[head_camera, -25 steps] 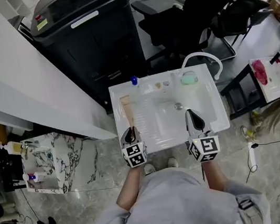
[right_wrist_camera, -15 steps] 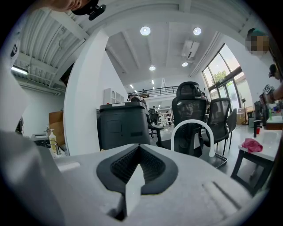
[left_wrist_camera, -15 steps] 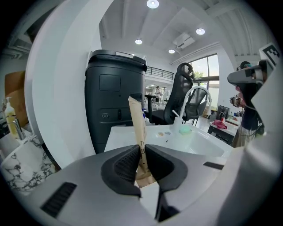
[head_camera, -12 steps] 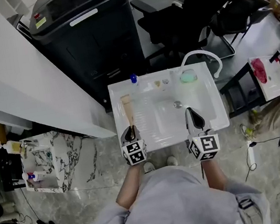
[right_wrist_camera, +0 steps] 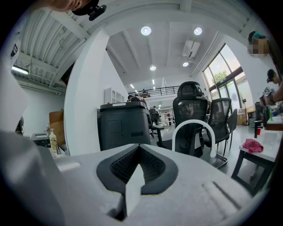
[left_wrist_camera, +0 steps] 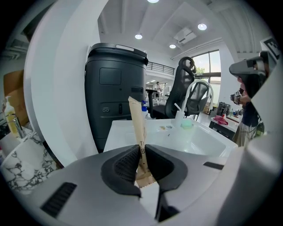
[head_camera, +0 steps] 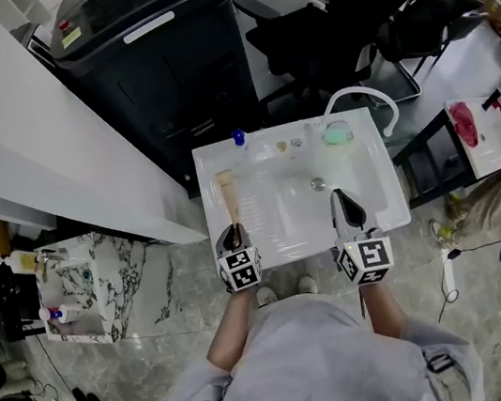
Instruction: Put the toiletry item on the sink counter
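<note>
Your left tongs (head_camera: 232,236) are pinching the near end of the brown toiletry packet (head_camera: 227,192), its long axis running straight up-frame over the left strip of the sink counter (head_camera: 208,166), and your right tongs (head_camera: 345,207) sit closed and empty, so I'd just lower the left.

You hold your left gripper (head_camera: 233,234) over the near left edge of the white rectangular sink counter (head_camera: 384,193). Its tips are closed on the near end of a long tan paper-wrapped strip (head_camera: 227,192) that runs along the counter's left side, and your right gripper (head_camera: 340,201) sits over the counter's near right part, near the basin's round metal drain (head_camera: 318,184). Along the counter's far edge stand a small blue-capped bottle (head_camera: 239,139) at the left and a pale green round dish (head_camera: 337,134) toward the right under the white arched tap (head_camera: 362,98), and a big black boxy machine (head_camera: 160,57) stands just beyond the counter's far left corner.
</note>
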Demonstrator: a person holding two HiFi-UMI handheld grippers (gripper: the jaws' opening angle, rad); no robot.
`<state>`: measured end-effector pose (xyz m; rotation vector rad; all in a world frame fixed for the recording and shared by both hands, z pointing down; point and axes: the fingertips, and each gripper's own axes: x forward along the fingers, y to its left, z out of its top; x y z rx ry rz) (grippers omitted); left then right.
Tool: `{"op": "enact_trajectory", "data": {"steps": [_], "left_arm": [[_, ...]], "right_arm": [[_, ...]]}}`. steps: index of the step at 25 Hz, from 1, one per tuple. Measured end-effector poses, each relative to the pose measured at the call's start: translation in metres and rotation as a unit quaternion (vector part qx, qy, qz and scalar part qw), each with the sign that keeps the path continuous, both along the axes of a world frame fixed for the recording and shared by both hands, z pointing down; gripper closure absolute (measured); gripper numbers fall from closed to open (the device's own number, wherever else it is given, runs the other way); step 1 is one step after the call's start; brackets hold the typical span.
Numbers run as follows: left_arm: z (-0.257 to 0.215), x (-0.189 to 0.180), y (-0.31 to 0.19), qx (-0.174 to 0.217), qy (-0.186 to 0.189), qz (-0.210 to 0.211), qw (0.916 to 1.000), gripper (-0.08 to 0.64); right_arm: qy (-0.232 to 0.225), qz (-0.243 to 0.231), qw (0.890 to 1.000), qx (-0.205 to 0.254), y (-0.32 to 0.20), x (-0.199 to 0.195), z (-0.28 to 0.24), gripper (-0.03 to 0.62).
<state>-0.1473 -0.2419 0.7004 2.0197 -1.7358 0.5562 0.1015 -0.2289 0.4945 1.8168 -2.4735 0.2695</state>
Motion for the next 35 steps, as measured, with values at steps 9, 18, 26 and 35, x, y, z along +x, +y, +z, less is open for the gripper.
{"op": "enact_trajectory", "data": {"steps": [9,18,26,35], "left_arm": [[0.013,-0.001,-0.004,-0.003,-0.008,0.002,1.0000,0.520],[0.026,0.000,-0.003,-0.026,-0.011,0.004,0.9996,0.520],[0.030,0.001,-0.006,-0.036,-0.010,0.003,0.9993,0.520],[0.038,0.003,-0.003,-0.071,-0.014,0.002,0.9974,0.520]], "right_arm": [[0.000,0.002,1.000,-0.002,0.001,0.001,0.002,0.591],[0.000,0.008,1.000,-0.003,0.004,0.005,0.002,0.591],[0.000,0.009,1.000,-0.003,0.005,0.005,0.004,0.591],[0.003,0.009,1.000,-0.006,0.006,0.008,0.005,0.591]]}}
